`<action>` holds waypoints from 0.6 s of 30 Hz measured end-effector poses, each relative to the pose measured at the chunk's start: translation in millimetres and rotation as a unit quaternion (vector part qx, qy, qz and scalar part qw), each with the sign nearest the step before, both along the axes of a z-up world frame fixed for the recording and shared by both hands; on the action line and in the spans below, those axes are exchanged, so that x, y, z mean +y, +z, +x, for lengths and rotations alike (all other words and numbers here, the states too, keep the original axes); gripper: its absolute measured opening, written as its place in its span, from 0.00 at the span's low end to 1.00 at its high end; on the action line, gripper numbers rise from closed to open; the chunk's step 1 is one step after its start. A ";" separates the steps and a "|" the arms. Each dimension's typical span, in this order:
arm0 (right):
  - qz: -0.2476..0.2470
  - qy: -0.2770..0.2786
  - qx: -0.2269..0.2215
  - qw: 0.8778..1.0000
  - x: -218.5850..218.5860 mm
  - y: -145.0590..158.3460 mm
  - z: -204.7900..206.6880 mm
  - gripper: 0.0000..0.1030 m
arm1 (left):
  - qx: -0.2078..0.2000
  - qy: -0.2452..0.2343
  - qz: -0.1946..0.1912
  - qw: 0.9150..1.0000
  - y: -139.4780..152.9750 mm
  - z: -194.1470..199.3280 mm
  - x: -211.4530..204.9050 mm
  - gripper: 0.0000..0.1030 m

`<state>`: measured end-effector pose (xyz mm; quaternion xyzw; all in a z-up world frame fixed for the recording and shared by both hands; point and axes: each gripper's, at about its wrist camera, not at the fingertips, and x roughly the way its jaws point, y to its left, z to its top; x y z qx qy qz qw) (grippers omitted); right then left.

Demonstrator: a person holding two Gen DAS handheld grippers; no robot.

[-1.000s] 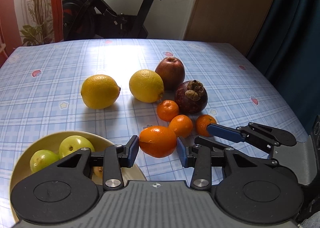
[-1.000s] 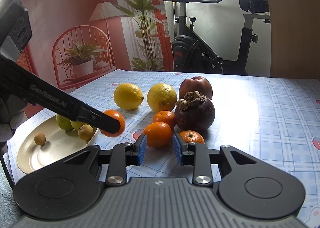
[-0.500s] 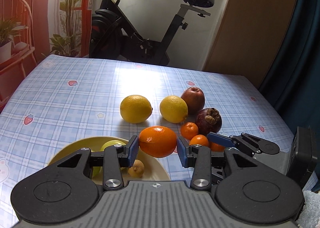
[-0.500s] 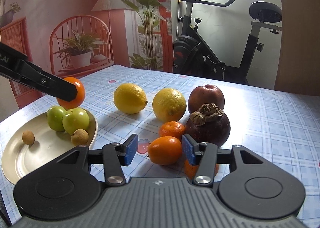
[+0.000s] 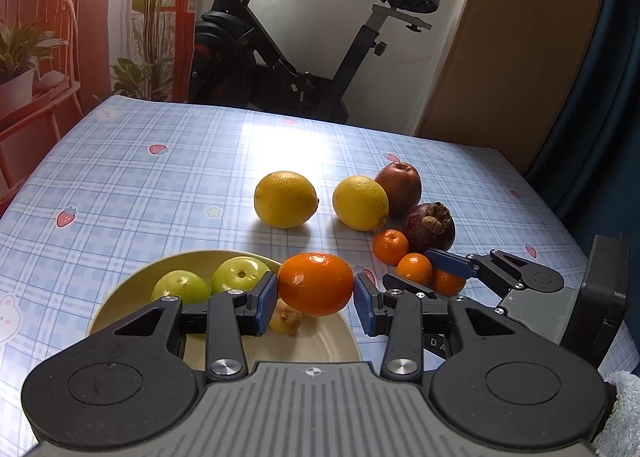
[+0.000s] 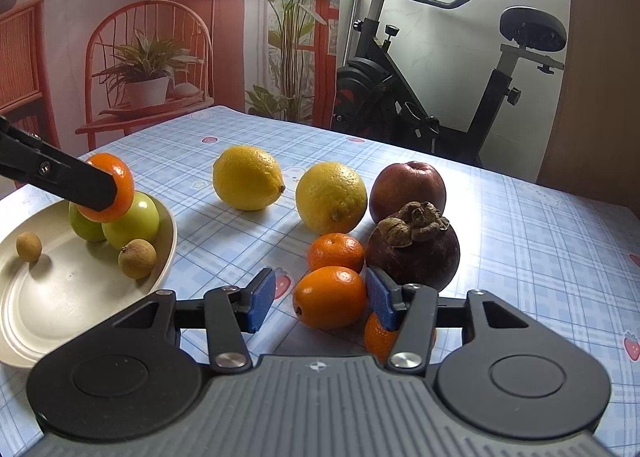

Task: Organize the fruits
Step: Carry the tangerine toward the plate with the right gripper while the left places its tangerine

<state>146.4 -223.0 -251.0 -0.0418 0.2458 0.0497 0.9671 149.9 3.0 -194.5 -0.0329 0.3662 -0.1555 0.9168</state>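
My left gripper (image 5: 315, 297) is shut on an orange (image 5: 316, 283), held over the right rim of the cream plate (image 5: 332, 341). In the plate lie two green apples (image 5: 182, 285) and a small brown longan (image 5: 285, 321). In the right wrist view the same orange (image 6: 110, 187) hangs above the plate (image 6: 60, 297). My right gripper (image 6: 320, 301) is open around a tangerine (image 6: 330, 297) on the table. Its right pad is at the fruit, and its left pad stands apart. A second tangerine (image 6: 336, 253) and a third one (image 6: 378, 333) lie close by.
Two lemons (image 6: 248, 177) (image 6: 332, 197), a red apple (image 6: 408, 187) and a dark mangosteen (image 6: 412, 249) stand behind the tangerines on the checked tablecloth (image 6: 540, 249). A second longan (image 6: 29, 247) lies in the plate. An exercise bike (image 6: 440, 97) stands beyond the table's far edge.
The left gripper has carried the orange leftward to above the plate. The right gripper's jaws have widened and now stand around a tangerine.
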 end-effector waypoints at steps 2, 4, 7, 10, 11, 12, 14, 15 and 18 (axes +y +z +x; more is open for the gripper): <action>-0.005 -0.006 -0.005 1.000 1.3 -0.9 -4.0 0.47 | 0.000 0.000 -0.001 1.000 -0.1 -1.5 0.2 0.42; -0.010 -0.011 -0.009 1.000 2.3 -1.7 -8.2 0.42 | 0.001 -0.002 -0.002 1.000 -0.5 -2.3 -0.3 0.42; -0.020 -0.009 -0.007 1.000 5.1 -2.1 -8.7 0.43 | 0.003 -0.004 -0.001 1.000 -1.9 -2.4 -1.4 0.42; -0.029 -0.011 -0.005 1.000 7.2 -2.5 -5.9 0.44 | 0.005 -0.006 -0.001 1.000 -3.3 -2.9 -2.3 0.42; -0.032 -0.011 -0.004 0.999 8.3 -2.8 -5.3 0.44 | 0.005 -0.005 -0.001 1.000 -3.7 -3.1 -2.5 0.42; -0.036 -0.012 -0.003 0.999 9.4 -3.0 -4.6 0.44 | 0.006 -0.005 -0.002 1.000 -3.9 -3.5 -2.5 0.42; -0.042 -0.011 0.000 0.999 11.9 -4.3 -3.0 0.44 | 0.007 -0.006 -0.003 1.000 -4.3 -3.6 -3.0 0.42; -0.047 -0.012 0.001 0.999 13.5 -4.9 -2.6 0.44 | 0.007 -0.007 -0.002 1.000 -4.4 -3.8 -3.5 0.42; -0.069 -0.015 0.001 0.997 19.6 -7.3 -2.8 0.43 | 0.008 -0.008 -0.004 1.000 -4.2 -5.4 -3.4 0.42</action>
